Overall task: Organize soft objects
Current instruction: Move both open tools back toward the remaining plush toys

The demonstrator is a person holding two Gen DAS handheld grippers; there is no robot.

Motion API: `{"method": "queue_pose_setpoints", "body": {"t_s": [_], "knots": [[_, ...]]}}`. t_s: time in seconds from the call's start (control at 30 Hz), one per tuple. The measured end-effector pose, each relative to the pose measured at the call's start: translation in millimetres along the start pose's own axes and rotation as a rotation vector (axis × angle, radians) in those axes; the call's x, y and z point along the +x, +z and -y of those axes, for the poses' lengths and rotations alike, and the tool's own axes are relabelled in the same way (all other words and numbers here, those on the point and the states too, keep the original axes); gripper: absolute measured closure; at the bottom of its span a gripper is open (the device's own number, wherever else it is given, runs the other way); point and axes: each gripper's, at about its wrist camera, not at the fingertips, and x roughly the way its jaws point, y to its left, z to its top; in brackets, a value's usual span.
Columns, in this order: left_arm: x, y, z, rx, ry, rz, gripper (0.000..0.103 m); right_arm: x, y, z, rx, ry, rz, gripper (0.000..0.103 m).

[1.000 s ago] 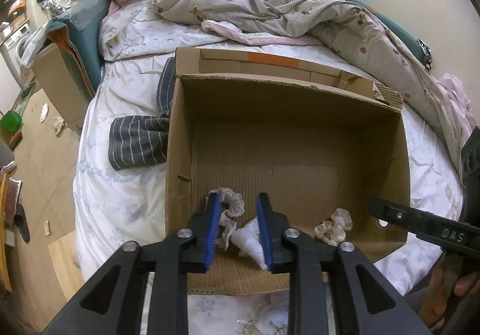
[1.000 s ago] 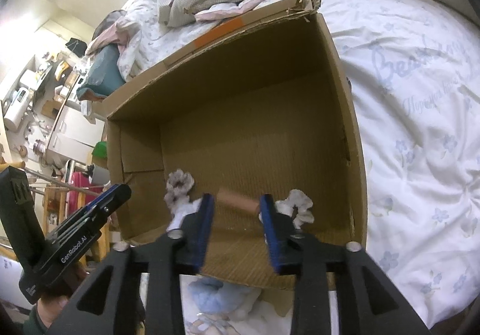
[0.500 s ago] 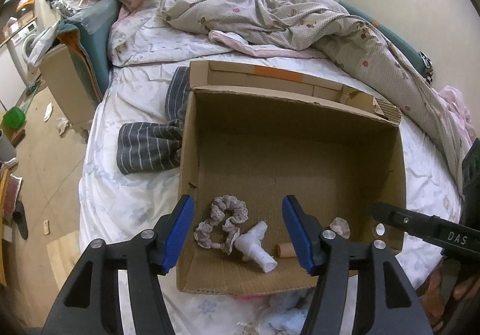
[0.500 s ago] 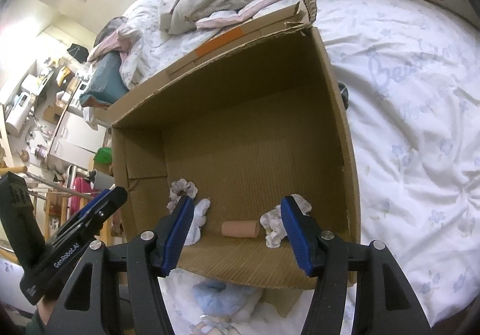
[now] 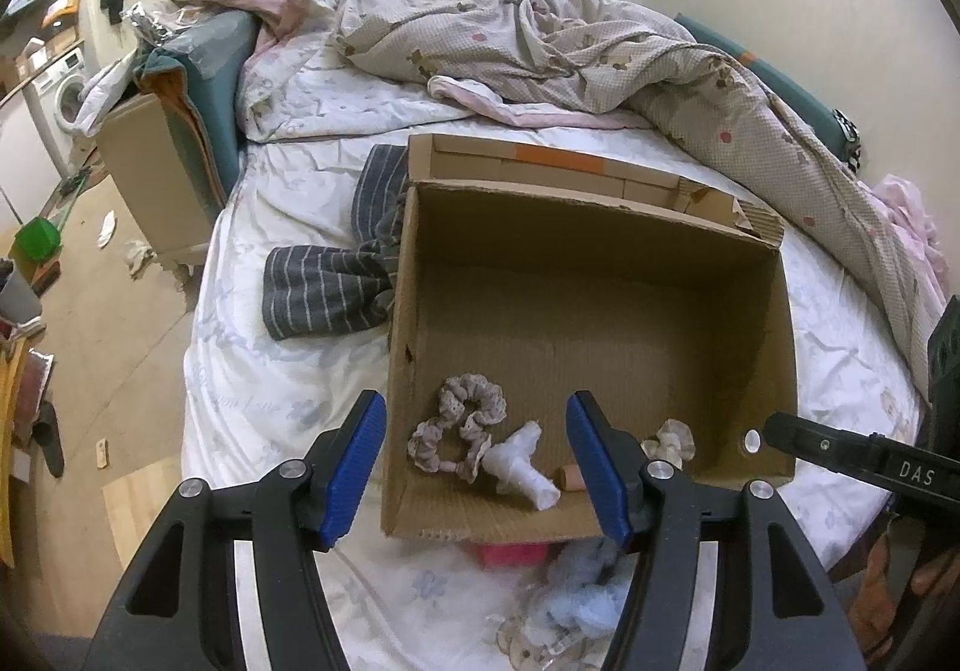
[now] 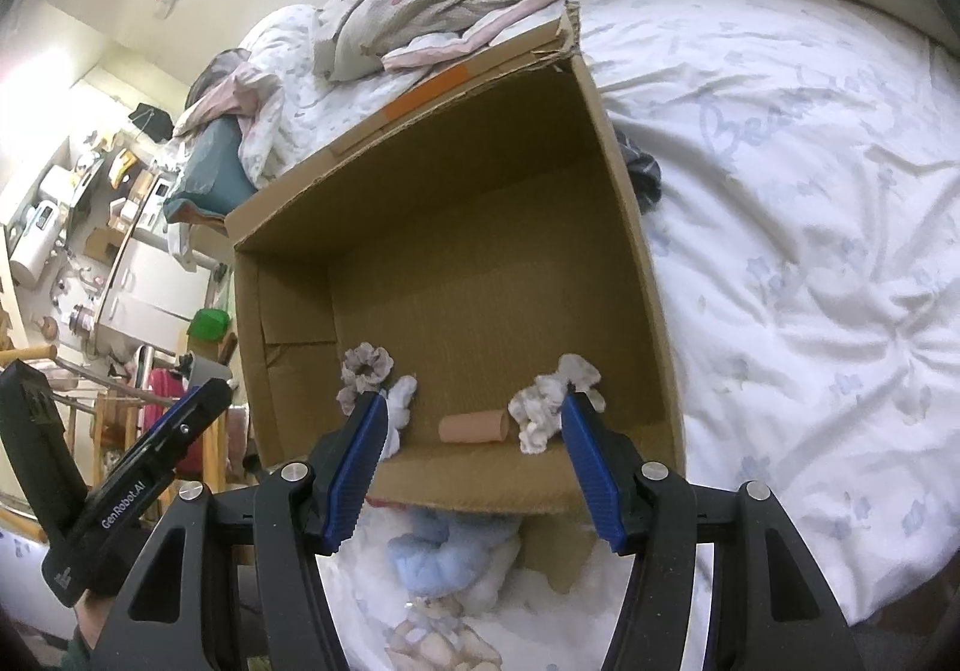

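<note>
An open cardboard box (image 5: 774, 323) (image 6: 636, 227) sits on the bed. Near its front wall lie a beige frilly scrunchie (image 5: 462, 422) (image 6: 363, 371), a white soft piece (image 5: 522, 467) (image 6: 399, 401), a small tan roll (image 5: 570, 478) (image 6: 474, 427) and a whitish scrunchie (image 5: 669, 442) (image 6: 552, 392). My left gripper (image 5: 477, 470) is open and empty above the box's front edge. My right gripper (image 6: 474, 467) is open and empty, also over the front edge. A light blue fluffy item (image 5: 579, 587) (image 6: 447, 557) and a pink item (image 5: 513, 554) lie on the sheet before the box.
A grey striped cloth (image 5: 327, 293) lies left of the box. A rumpled quilt (image 5: 570, 41) and pillows fill the back of the bed. The bed's left edge drops to a cluttered floor (image 5: 90, 311). White sheet (image 6: 810, 251) stretches right of the box.
Both grippers opened, dropped the white piece and the tan roll into the box, and pulled back up and away from it.
</note>
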Motion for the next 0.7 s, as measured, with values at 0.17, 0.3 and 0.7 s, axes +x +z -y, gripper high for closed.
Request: {"method": "queue_pose_setpoints", "body": {"t_s": [0.17,0.3,0.7], "knots": [[-3.6,-13.2,-5.9,-0.049,-0.011,-0.027,0.043,-6.5,-8.1,4.2,0.008,-0.011,-0.001,0.04],[-5.7,-20.8,-4.2,-0.043,-0.002,-0.043,0.043,-10.1,-16.6,9.0,0.028,-0.016,-0.006,0.04],[-11.6,-55.4,-10.1,-0.092,0.018,-0.108,0.043,-13.1,-46.1,17.4,0.049,-0.043,-0.048,0.04]]}}
